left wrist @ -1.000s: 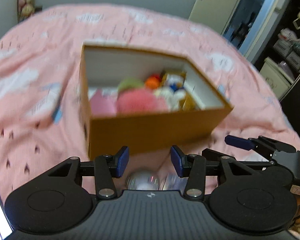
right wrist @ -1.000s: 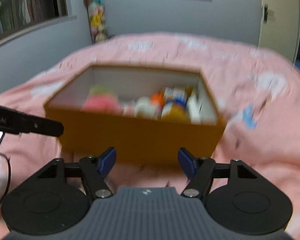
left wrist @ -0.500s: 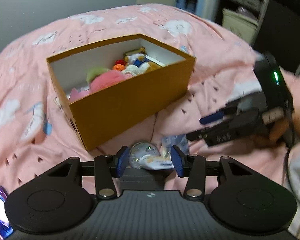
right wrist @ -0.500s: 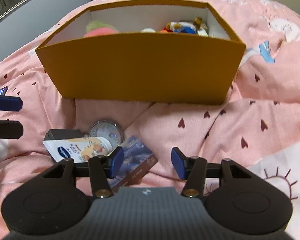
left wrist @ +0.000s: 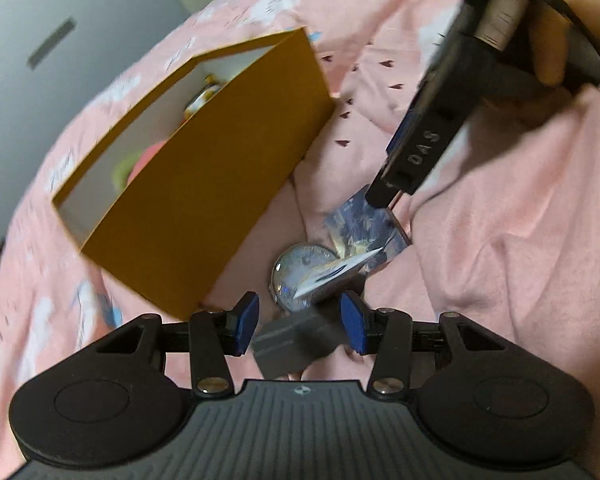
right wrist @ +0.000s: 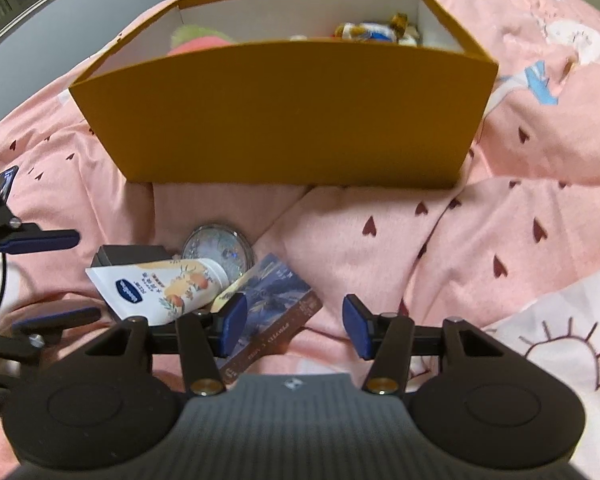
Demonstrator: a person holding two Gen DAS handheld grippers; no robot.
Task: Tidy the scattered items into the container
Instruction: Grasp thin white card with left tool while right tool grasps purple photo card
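1. The left gripper (left wrist: 300,322) has its fingers apart, with a grey box (left wrist: 296,340) between them.
2. The right gripper (right wrist: 294,326) has its fingers apart, with a picture card (right wrist: 274,308) under its left finger.
3. The orange box (right wrist: 284,108) sits ahead of both.

Since a second ago both tools have dropped low over the bed. The left hand-held gripper (left wrist: 300,322) now brackets the grey box (left wrist: 290,344), fingers apart, and the right hand-held gripper (right wrist: 292,326) hangs open over the blue card (right wrist: 274,300), left of centre.
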